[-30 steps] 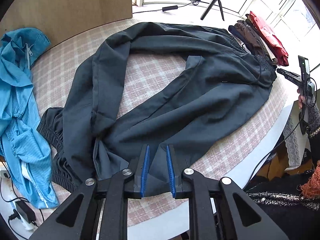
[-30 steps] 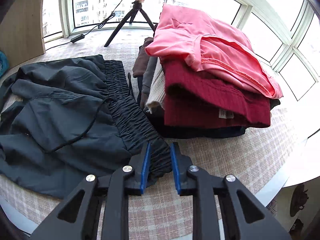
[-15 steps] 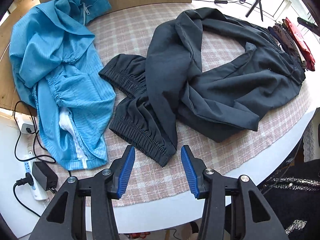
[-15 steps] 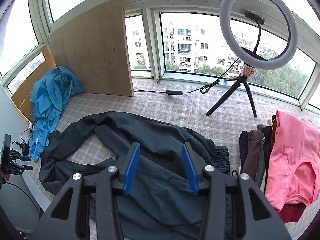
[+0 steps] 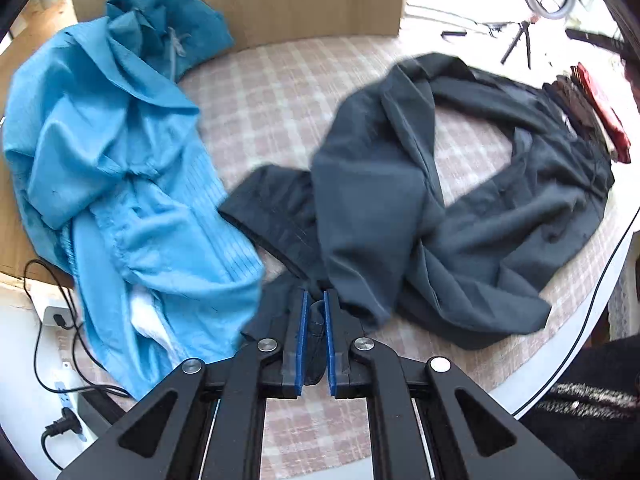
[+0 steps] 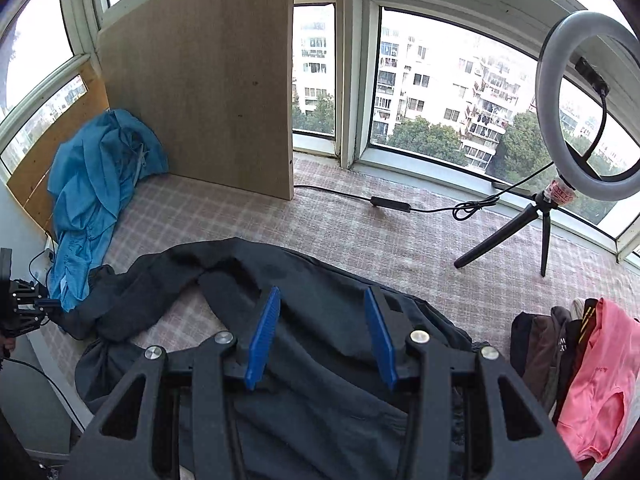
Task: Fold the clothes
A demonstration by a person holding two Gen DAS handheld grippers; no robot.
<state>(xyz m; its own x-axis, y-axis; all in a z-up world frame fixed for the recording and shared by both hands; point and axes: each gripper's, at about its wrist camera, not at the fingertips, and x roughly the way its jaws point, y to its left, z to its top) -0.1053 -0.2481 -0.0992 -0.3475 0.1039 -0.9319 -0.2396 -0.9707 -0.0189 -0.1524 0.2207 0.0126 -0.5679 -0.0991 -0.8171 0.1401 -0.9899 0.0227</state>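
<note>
Dark grey trousers (image 5: 400, 200) lie crumpled in a loop on the checked table cover (image 5: 280, 92). My left gripper (image 5: 314, 308) is shut on a leg cuff of the trousers at the near edge. The trousers also show in the right wrist view (image 6: 320, 320), spread below my right gripper (image 6: 320, 316), which is open, empty and held above them. The left gripper also shows at the far left of the right wrist view (image 6: 36, 304).
A blue garment (image 5: 112, 160) lies heaped at the left against a wooden board (image 6: 208, 88). A stack of folded clothes (image 6: 580, 368) sits at the right. A ring light on a tripod (image 6: 560, 184) and its cable stand at the back. A power strip (image 5: 56, 320) lies left.
My left gripper has moved onto the trouser leg cuff and shut on it. My right gripper has stayed open above the trousers, drawn slightly back and higher.
</note>
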